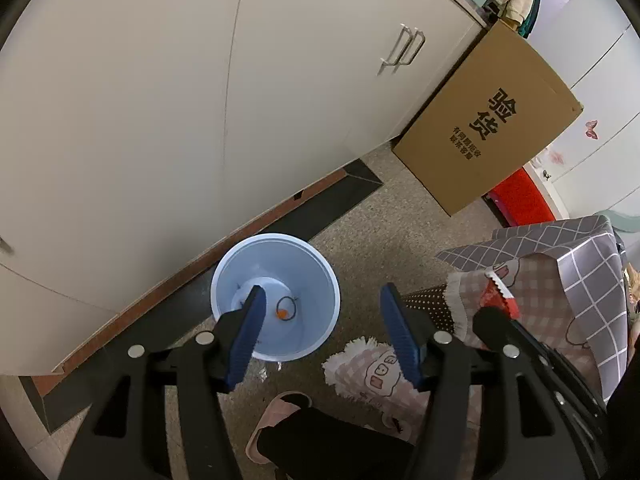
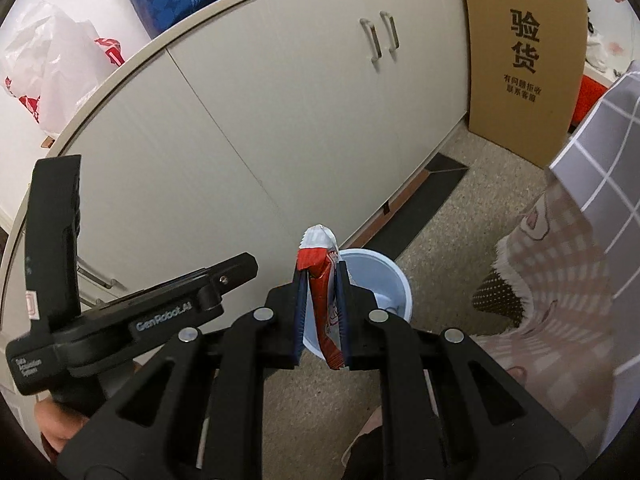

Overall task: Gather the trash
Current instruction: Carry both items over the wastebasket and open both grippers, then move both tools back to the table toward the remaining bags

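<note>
- Left gripper (image 1: 322, 302): blue-padded fingers (image 1: 252, 328) spread apart with nothing between them, poised above the floor (image 1: 400, 232); the left finger overlaps the bin's interior in the left wrist view.
- Bin (image 1: 316, 280): pale blue, round and open-topped, standing on the speckled floor just beside the dark strip at the foot of the cabinet (image 1: 160, 100). On its bottom lie a thin dark ring (image 1: 287, 309) and a small orange speck (image 1: 281, 313) — what these are cannot be told at this size.
- Right gripper (image 2: 323, 276): fingers (image 2: 301, 312) drawn close, pinching a red-and-white wrapper (image 2: 320, 268) that stands upright between the pads; its crimped white top rises above the fingertips and its red lower end shows below them. In the right wrist view the wrapper lies over the near rim of the bin; whether it is directly over the opening is uncertain.
- Cardboard box (image 1: 492, 120): brown, printed with black characters, leaning against the right end of the cabinet.
- Cloth (image 1: 560, 280): grey grid pattern over a pink checked layer with a fringed edge, hanging at the right edge of both views; a fold of it lies on the floor.
- Slipper (image 1: 276, 420): pink, on the floor below the left gripper.
- Plastic bags (image 2: 52, 76): white with red print, on top of the cabinet, at its left end.
</note>
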Available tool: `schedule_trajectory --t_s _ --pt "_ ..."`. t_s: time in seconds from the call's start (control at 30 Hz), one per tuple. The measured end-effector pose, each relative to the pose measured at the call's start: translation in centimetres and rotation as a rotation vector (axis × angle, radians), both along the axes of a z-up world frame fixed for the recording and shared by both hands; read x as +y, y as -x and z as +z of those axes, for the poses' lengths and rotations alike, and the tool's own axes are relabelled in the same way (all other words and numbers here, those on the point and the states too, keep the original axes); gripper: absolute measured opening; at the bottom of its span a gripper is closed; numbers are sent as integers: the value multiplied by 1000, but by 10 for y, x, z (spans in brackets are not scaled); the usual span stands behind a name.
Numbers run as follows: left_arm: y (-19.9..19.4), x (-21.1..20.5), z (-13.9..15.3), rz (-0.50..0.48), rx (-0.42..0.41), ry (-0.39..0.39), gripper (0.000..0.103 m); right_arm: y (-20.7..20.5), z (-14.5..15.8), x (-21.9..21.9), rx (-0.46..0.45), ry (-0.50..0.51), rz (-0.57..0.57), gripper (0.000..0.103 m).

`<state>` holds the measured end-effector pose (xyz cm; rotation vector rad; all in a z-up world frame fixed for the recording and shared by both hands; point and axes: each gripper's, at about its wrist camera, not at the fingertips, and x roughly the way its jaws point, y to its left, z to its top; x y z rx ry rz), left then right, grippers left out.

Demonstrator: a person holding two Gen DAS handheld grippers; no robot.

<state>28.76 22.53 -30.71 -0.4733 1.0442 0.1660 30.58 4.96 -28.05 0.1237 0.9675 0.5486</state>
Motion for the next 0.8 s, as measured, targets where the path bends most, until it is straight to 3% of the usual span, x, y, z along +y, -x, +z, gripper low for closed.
schedule_trajectory --t_s 0.2,0.37,0.57,0.67,0.73,0.8 --pt "7 10 1 37 -5 -16 60 -3 -6 9 23 -9 11 14" --pt "15 20 10 102 -9 -113 67 -8 -7 18 18 -21 23 14" --pt "15 35 12 157 -3 -109 68 -24 -7 29 3 -59 16 18" --pt "16 43 8 180 14 -105 69 -30 -5 34 -10 -66 16 27" --pt "17 48 7 196 17 -102 69 -30 -3 37 -18 -64 23 49" --pt "19 50 8 207 12 -99 69 -25 2 36 -55 -55 19 49"
